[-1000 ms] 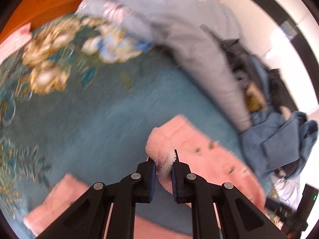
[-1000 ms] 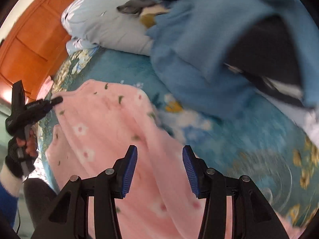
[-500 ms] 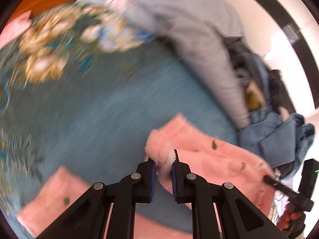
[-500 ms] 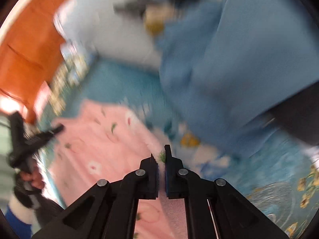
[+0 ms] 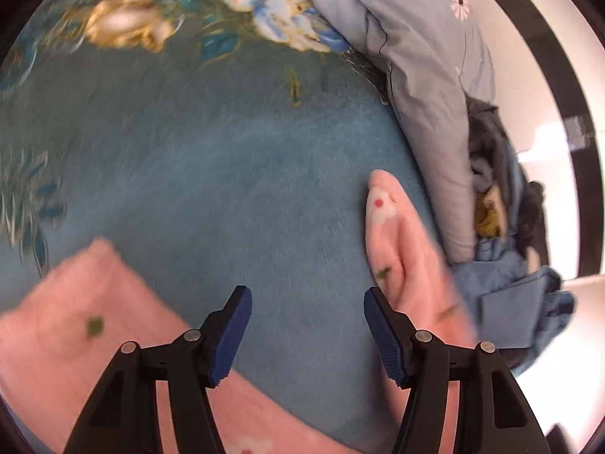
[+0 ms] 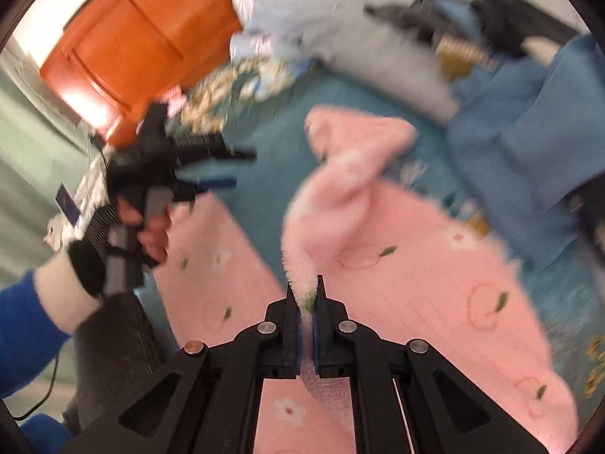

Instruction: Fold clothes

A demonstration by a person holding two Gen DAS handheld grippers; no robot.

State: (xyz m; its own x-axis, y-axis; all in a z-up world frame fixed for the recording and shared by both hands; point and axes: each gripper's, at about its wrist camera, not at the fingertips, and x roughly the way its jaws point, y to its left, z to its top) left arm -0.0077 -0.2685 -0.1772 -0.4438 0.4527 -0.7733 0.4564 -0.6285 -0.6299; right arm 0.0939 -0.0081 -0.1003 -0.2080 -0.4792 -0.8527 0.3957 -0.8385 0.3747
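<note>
Your left hand-held gripper [image 5: 304, 335] has just opened and dropped its corner of the fluffy pink fleece garment with small flowers [image 6: 435, 287] onto the teal floral bedspread [image 5: 211, 174], while your right hand-held gripper [image 6: 307, 299], newly clamped on an edge, lifts it for the next fold.

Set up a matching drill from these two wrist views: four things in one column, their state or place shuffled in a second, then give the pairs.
Things:
1. left gripper
2. right gripper
3. pink fleece garment
4. blue clothes pile

States or places:
A. heaped at the far right of the bed
B. jaws apart, nothing between them
C. spread on the teal bedspread
D. clamped on a fluffy pink edge

Pairs: 1-B, 2-D, 3-C, 4-A
</note>
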